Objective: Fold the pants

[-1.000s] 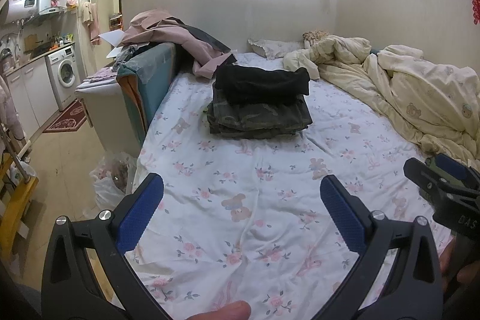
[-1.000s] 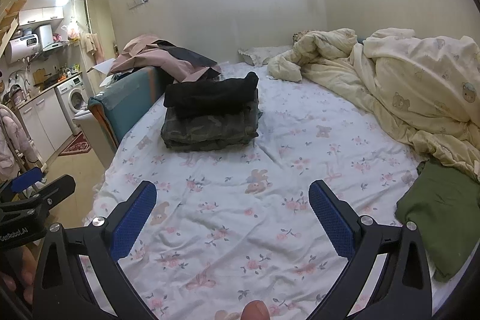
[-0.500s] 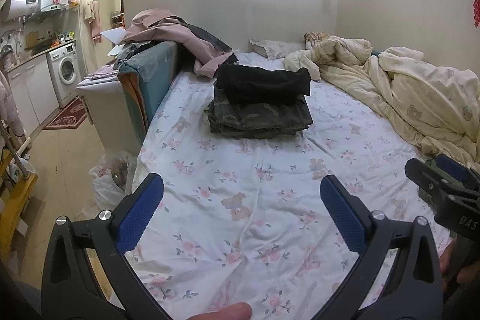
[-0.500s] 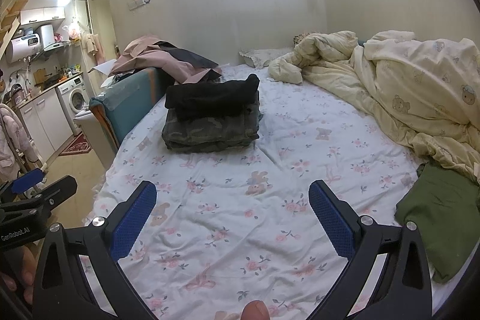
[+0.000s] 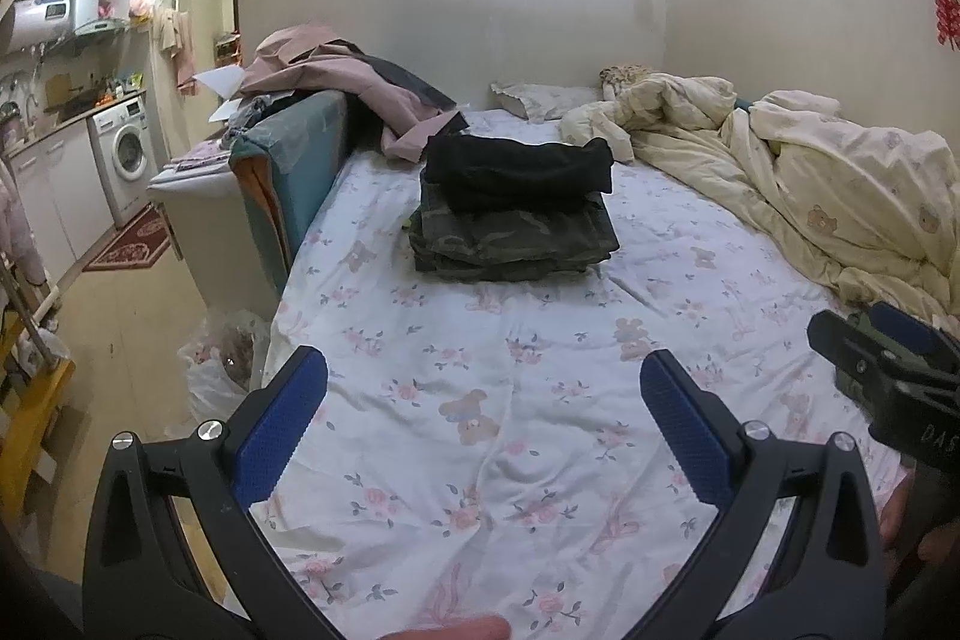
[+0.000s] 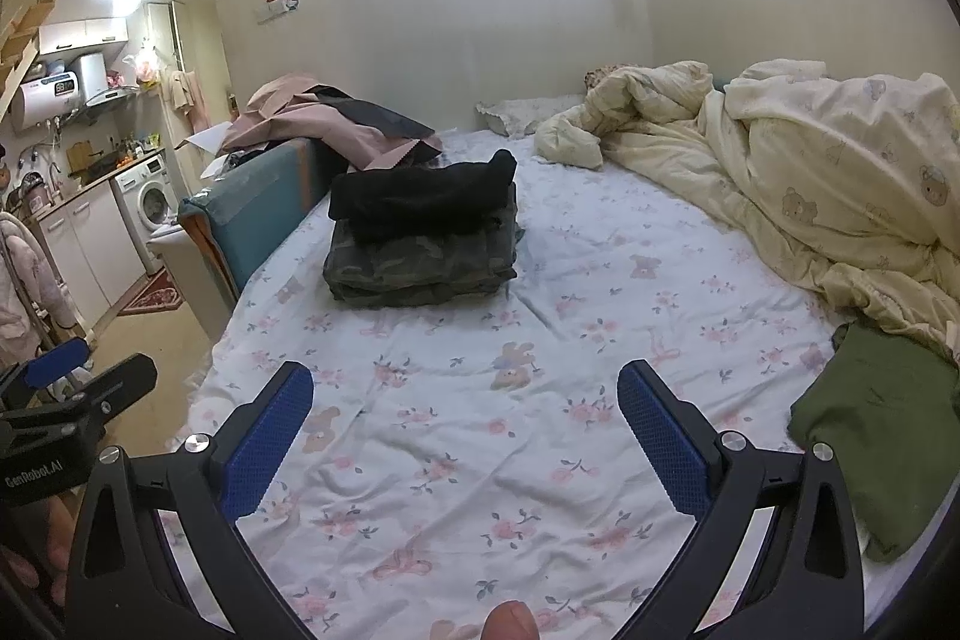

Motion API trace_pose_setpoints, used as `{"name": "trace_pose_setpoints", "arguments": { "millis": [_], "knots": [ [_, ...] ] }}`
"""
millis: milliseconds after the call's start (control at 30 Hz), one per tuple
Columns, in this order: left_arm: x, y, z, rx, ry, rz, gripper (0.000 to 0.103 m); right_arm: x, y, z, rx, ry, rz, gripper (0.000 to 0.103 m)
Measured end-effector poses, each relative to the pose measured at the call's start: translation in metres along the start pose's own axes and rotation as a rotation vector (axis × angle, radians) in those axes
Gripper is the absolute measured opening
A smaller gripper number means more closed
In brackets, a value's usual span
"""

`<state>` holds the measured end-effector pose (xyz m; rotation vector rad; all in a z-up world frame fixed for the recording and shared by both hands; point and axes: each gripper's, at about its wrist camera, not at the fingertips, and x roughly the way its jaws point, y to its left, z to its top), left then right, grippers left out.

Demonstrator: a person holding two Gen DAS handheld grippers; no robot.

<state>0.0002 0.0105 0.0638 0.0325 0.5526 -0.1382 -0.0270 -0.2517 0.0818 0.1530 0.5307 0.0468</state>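
Floral bed sheet (image 5: 540, 460), wide bare stretch in front of both grippers. Left edge of the mattress drops to the floor beside a teal panel (image 5: 300, 172); a plastic bag (image 5: 222, 370) sits on the floor at that edge. Right side bounded by a heaped cream quilt (image 6: 810, 196).

Folded stack mid-bed, nearer the left edge: black pants (image 6: 420, 199) on top of camouflage pants (image 6: 420, 262). Long axis of both runs across the bed, left to right. Well apart from both grippers.

Unfolded green pants (image 6: 876, 430) lie bunched at the right near corner, just beside the quilt's hem, near the right gripper's right finger; orientation can't be read.

Left gripper (image 5: 483, 424) held low over the sheet, pointing up the bed, fingers spread wide, empty. Right gripper (image 6: 465, 430) same pose, level alongside, fingers spread wide, empty. A fingertip (image 6: 510, 622) shows at the bottom edge.
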Motion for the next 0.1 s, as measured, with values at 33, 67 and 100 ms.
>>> {"name": "trace_pose_setpoints", "arguments": {
  "millis": [33, 67, 100],
  "knots": [
    [0.0002, -0.0001, 0.0002, 0.002, -0.002, 0.0, 0.103, -0.0007, 0.0006, -0.0001, -0.003, -0.004, 0.0, 0.103],
    [0.0011, 0.0004, 0.0004, 0.002, 0.002, 0.006, 0.103, -0.0009, 0.0016, 0.0001, -0.008, -0.007, 0.002, 0.103],
    [0.0017, 0.0004, 0.0004, -0.001, 0.005, 0.01, 0.103, -0.0008, 0.0022, -0.0003, -0.012, -0.007, 0.0, 0.103]
  ]
}}
